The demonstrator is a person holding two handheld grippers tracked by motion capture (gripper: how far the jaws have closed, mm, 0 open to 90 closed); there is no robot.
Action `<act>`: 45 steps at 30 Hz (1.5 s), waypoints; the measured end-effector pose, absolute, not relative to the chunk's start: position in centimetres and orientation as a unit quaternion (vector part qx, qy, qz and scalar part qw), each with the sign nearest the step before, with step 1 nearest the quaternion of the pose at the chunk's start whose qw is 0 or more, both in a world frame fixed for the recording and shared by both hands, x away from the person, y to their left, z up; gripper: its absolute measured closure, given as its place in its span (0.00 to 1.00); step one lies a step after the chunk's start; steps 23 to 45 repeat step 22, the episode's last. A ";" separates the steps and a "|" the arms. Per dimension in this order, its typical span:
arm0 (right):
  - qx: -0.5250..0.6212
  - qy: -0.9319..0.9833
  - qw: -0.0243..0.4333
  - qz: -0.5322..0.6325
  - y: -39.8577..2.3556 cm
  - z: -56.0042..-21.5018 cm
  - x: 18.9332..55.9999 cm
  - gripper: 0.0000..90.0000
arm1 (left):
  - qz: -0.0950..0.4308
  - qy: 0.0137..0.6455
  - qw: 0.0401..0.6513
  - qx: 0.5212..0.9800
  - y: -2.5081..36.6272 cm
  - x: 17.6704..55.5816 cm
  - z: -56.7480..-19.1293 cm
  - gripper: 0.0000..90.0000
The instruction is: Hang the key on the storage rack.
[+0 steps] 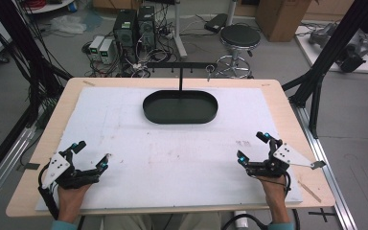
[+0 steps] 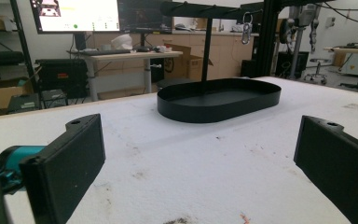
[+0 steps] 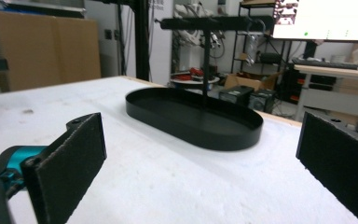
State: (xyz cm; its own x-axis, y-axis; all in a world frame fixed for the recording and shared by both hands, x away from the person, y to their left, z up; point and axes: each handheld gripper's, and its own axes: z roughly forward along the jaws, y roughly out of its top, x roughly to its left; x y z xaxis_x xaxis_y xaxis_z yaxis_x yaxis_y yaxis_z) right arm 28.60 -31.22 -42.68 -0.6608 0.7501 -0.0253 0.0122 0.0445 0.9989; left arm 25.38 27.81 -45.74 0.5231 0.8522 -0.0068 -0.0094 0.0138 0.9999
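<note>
Near the counter's front edge, my left gripper (image 1: 92, 154) and right gripper (image 1: 252, 147) spread their fingers empty; the black oval tray (image 1: 180, 107) is untouched, nothing begun.

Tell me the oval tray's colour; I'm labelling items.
Plain matte black, no pattern. The oval tray shows best in the right gripper view.

Grey floor; black stool (image 1: 240, 36); computer towers (image 1: 134, 26); cardboard box (image 1: 281, 17).

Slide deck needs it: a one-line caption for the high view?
Both open grippers, left and right, rest on the white mat before an empty black tray.
</note>
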 end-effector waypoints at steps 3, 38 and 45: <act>0.290 0.661 0.305 0.621 -31.4 -43.7 28.5 0.01 | 0.345 0.346 0.622 0.611 27.9 25.4 -45.7 0.03; 0.299 0.659 0.309 0.617 -31.6 -45.7 28.4 0.01 | 0.348 0.344 0.623 0.611 27.8 25.3 -45.8 0.03; 0.299 0.659 0.309 0.617 -31.6 -45.7 28.4 0.01 | 0.348 0.344 0.623 0.611 27.8 25.3 -45.8 0.03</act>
